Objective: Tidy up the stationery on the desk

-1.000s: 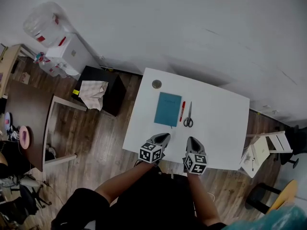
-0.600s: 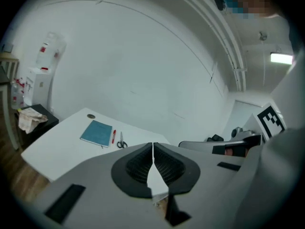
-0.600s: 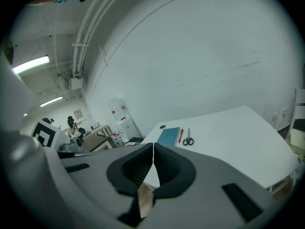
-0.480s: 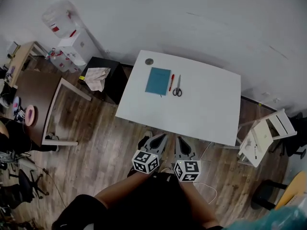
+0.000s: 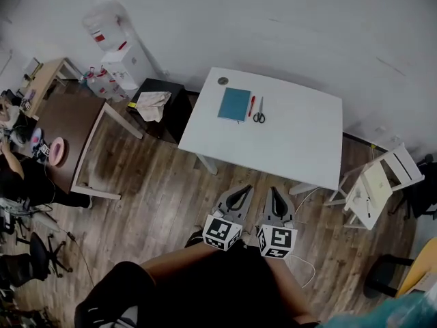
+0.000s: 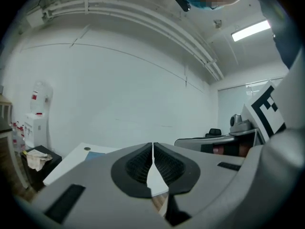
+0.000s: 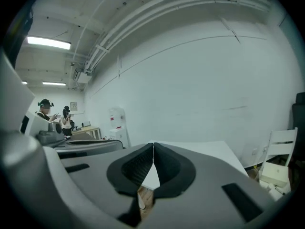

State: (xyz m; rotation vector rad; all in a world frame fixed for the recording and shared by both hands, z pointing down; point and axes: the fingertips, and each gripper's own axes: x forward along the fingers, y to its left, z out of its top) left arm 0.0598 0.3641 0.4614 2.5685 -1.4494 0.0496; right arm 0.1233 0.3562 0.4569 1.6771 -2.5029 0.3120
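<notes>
Stationery lies at the 11 o'clock corner of the white bench (image 5: 293, 135): teal notebook (image 5: 234, 104), red pen (image 5: 251, 106) and scissors (image 5: 259, 113) side by side, with a small round disc (image 5: 222, 80) just beyond the notebook. This layout matches the earlier frames. The left tool (image 5: 243, 190) and right tool (image 5: 275, 191) have withdrawn from the bench's near edge. They now hang over the wooden floor (image 5: 157, 190) toward 6 o'clock, well apart from the bench. Each tool has its jaws pressed together with nothing between them. Both point toward 12 o'clock, side by side.
</notes>
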